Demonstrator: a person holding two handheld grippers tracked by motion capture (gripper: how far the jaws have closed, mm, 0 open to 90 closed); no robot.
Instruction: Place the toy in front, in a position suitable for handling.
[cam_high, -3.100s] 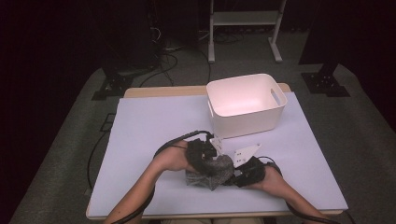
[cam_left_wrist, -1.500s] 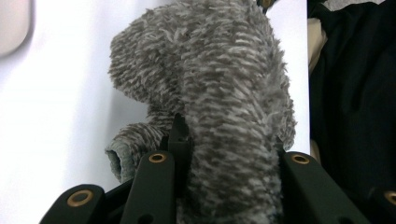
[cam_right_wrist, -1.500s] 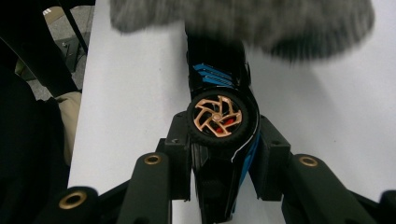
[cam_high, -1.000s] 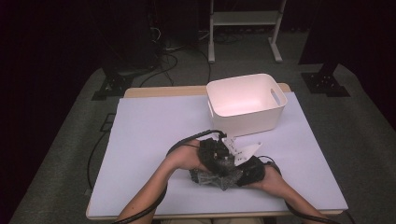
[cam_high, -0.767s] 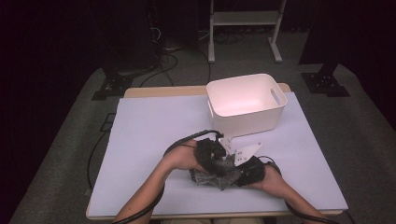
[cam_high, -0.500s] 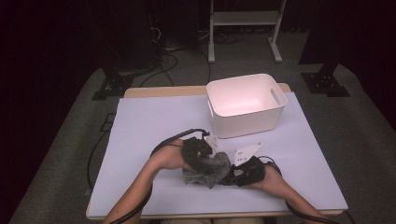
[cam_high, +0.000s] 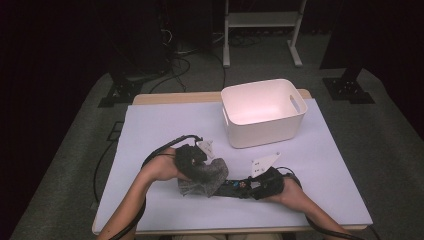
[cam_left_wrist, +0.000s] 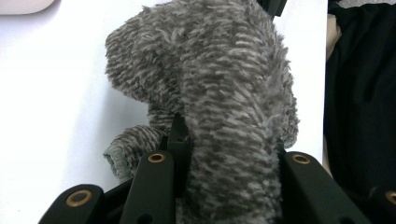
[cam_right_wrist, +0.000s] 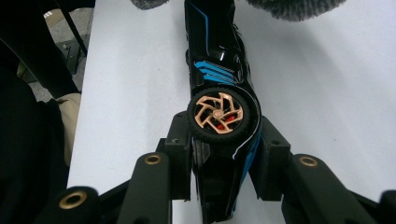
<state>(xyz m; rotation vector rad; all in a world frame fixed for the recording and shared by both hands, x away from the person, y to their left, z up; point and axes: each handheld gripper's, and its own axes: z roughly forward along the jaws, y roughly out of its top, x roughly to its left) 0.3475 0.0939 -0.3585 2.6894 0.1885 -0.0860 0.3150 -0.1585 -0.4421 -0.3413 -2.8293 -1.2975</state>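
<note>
The white bin (cam_high: 263, 112) sits where it was, at the table's (cam_high: 150, 130) far right. The grey fuzzy cloth (cam_high: 205, 176) has slid left along the black toy car (cam_high: 235, 187) since a second ago, clamped in the left gripper (cam_high: 197, 167). The right gripper (cam_high: 260, 187) is clamped on the car's rear by the copper wheel (cam_right_wrist: 218, 113), unmoved.

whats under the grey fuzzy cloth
One end of a black toy car with blue stripes runs under the grey fuzzy cloth; its free end sits clamped in the right gripper. The covered end cannot be seen.
</note>
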